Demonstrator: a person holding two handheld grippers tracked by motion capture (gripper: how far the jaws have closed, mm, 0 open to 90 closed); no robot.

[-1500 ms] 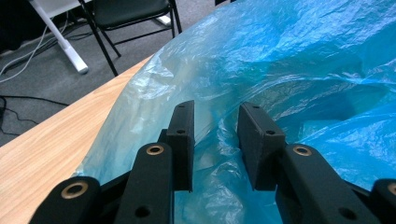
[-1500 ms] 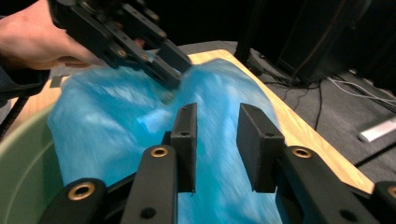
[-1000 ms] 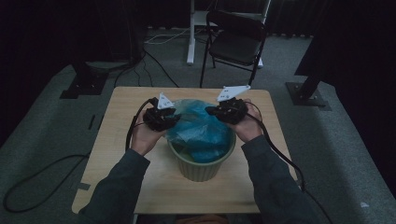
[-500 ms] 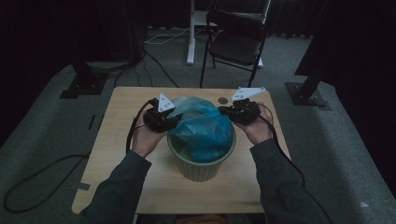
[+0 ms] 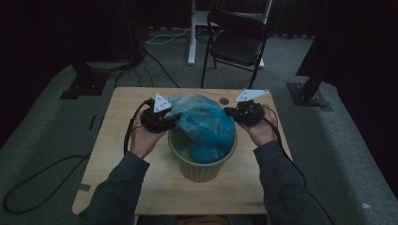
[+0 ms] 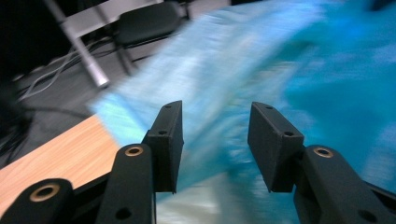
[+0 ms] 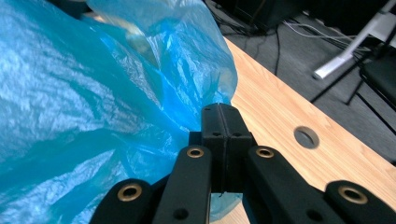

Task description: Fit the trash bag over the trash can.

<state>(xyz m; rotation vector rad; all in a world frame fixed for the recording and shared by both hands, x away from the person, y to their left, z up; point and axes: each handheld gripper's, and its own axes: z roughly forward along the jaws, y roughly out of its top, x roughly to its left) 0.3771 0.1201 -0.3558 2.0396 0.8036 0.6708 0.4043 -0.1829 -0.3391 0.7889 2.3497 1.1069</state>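
The right gripper (image 7: pixel 223 122) is clenched on the bag (image 5: pixel 202 122) edge toward the table's (image 5: pixel 117 140) far-right corner; the left gripper (image 6: pixel 215 135), released, straddles the opposite edge above the bin (image 5: pixel 202 166).

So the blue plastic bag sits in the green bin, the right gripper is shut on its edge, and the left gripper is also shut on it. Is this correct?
Not quite. The left gripper is open: the left gripper view shows its jaws apart with the blue plastic bag between them. The bag does sit in the green bin, and the right gripper is shut on its edge.

Left tool (image 6: pixel 215 142) jaws apart, blurred blue bag (image 6: pixel 299 74) ahead, wooden table (image 6: pixel 60 149)
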